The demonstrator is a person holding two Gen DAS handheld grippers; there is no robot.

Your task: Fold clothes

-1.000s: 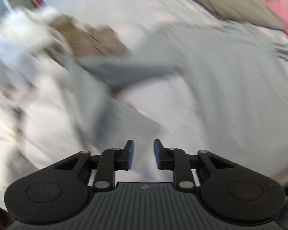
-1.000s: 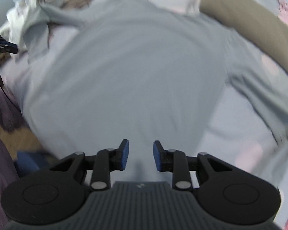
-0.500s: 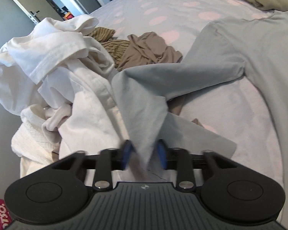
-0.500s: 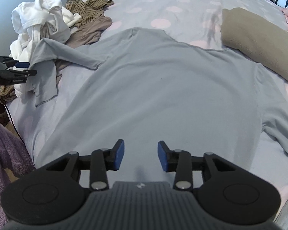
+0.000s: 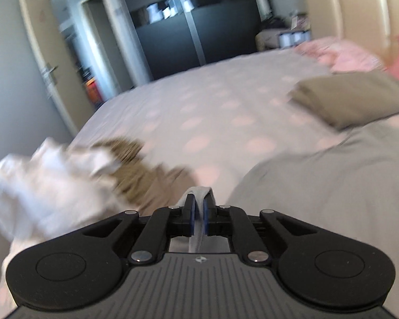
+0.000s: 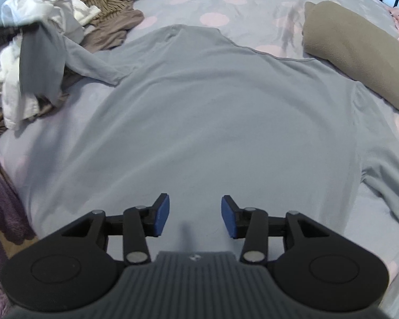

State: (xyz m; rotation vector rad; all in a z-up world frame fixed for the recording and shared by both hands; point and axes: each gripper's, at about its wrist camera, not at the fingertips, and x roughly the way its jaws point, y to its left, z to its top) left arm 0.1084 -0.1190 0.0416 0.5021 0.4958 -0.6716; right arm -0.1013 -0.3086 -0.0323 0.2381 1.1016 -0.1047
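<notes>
In the left wrist view, the left claw (image 5: pixel 197 214) is seen pinched on a strip of grey cloth, the sleeve end (image 5: pixel 198 192) of the grey long-sleeved shirt (image 5: pixel 332 186), which loops up between the blue pads and hangs down behind them. The view is blurred, as by motion. The shirt's body is spread to the right on the dotted bed cover (image 5: pixel 212 111); a heap of white clothes (image 5: pixel 48 180) and a brown striped garment (image 5: pixel 130 164) are seen to the left, and a folded tan garment (image 5: pixel 359 95) lies far right.

In the right wrist view, the right claw (image 6: pixel 195 216) is held wide, with nothing between its pads, low over the hem part of the shirt. The shirt is laid flat with its neck away from the camera. Its left sleeve (image 6: pixel 93 63) is lifted off the bed at the left edge, over the pile of loose clothes, where the left claw's dark tip is dimly seen.

The step in hand is judged to be the folding of that sleeve across the body. It is best done with the cuff carried in a low arc and laid straight, while the body is pressed by the free claw so that it is not dragged askew.
</notes>
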